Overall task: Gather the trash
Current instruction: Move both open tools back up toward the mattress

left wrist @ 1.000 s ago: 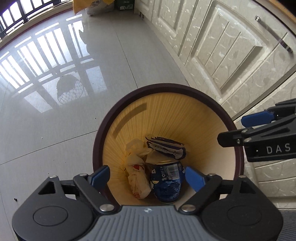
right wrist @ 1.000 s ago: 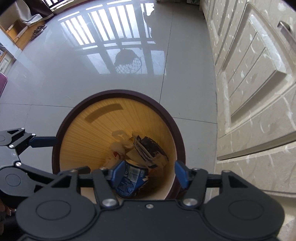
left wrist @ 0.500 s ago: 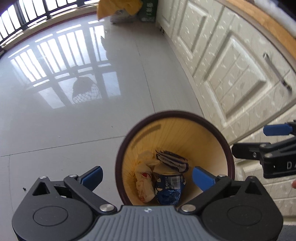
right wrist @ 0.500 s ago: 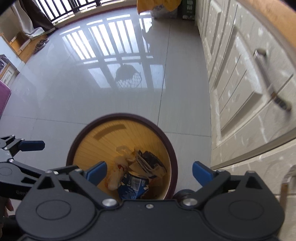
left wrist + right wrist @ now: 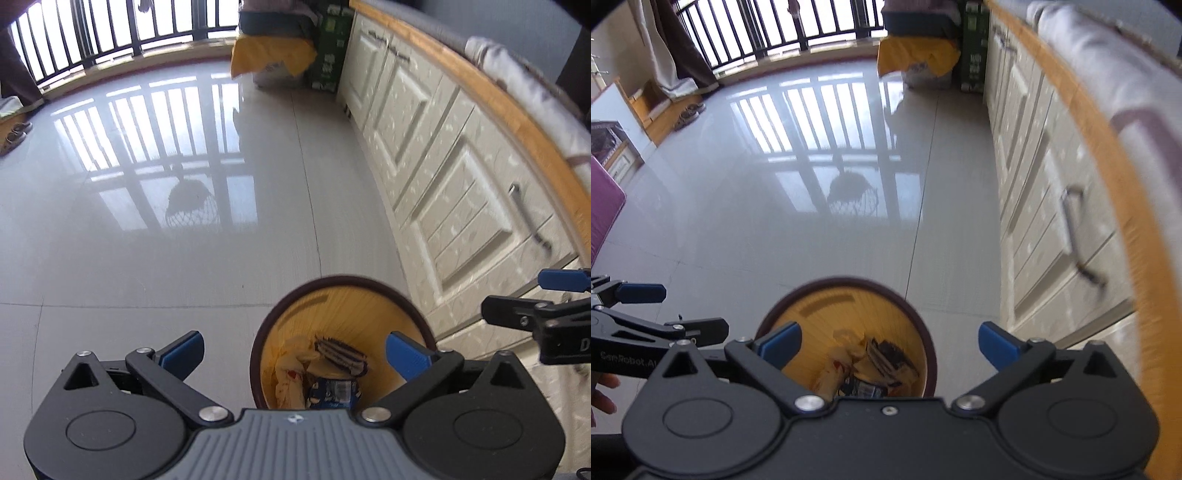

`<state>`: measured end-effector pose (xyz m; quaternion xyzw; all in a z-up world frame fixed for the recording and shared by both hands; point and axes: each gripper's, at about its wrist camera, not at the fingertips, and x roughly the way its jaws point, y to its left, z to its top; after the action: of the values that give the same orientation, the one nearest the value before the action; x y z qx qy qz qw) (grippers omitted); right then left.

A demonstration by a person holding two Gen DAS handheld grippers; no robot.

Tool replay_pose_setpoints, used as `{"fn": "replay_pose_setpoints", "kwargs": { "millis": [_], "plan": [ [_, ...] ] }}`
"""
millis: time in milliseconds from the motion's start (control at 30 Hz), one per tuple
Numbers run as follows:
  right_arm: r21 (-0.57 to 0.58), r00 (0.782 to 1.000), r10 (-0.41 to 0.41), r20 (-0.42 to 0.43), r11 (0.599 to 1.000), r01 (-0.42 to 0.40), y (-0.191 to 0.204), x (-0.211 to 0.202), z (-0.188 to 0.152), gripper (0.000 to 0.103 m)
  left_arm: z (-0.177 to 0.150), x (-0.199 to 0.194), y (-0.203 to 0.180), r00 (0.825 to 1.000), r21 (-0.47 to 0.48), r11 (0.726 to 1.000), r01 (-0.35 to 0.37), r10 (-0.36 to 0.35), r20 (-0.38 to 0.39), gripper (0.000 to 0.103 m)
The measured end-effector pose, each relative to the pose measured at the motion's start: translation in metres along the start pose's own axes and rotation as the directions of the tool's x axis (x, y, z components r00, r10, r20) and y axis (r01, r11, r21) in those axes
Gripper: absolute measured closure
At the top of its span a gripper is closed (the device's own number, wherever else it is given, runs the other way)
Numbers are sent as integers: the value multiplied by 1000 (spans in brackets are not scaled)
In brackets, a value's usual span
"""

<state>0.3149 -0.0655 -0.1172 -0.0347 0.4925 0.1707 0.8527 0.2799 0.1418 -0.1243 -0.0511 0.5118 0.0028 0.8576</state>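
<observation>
In the left wrist view, the left tool (image 5: 293,350) hangs above the round yellow waste bin with the dark brown rim (image 5: 369,284), which stands on the glossy grey tiled floor (image 5: 184,258) just beside the cream panelled cabinet doors (image 5: 443,177). Its blue pads are spread wide with nothing between them. The collected trash lies at the bottom of the bin: a crumpled white and red wrapper (image 5: 290,373), a crushed blue can (image 5: 334,393) and a dark striped packet (image 5: 340,354). The right tool (image 5: 546,295) enters at the right edge, over the cabinet base.

The likely risk from here is small but real: the two tools hang close together over one narrow opening, so a careless swing could knock them against each other or catch the rim and tip the light bin. Any litter elsewhere would be missed, since none shows on the visible floor.

In the right wrist view, the right tool (image 5: 888,341) is likewise spread and empty, with the bin below and the same trash inside. This view alone shows fingers of the person's left hand (image 5: 602,391) behind the left tool, a purple object (image 5: 602,206) at the left edge, and a pale cloth (image 5: 1108,70) along the wooden desk edge. The left view alone gives the clearer sight of the can's label and the cabinet handle.
</observation>
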Motion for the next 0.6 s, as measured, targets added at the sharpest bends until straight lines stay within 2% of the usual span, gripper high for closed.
{"fn": "replay_pose_setpoints", "kwargs": {
  "millis": [267,433,600],
  "plan": [
    [28,988,-41,148,999,37,-14,-62,17,0,17,-40,-12,991,-6,1000,26,-25,129,0],
    [86,964,-96,248,993,77,-34,-99,22,0,32,-62,-29,974,3,999,49,-49,221,0],
    [141,930,-166,327,982,126,-60,-130,28,0,48,-80,-58,950,35,997,74,-81,302,0]
  ]
}}
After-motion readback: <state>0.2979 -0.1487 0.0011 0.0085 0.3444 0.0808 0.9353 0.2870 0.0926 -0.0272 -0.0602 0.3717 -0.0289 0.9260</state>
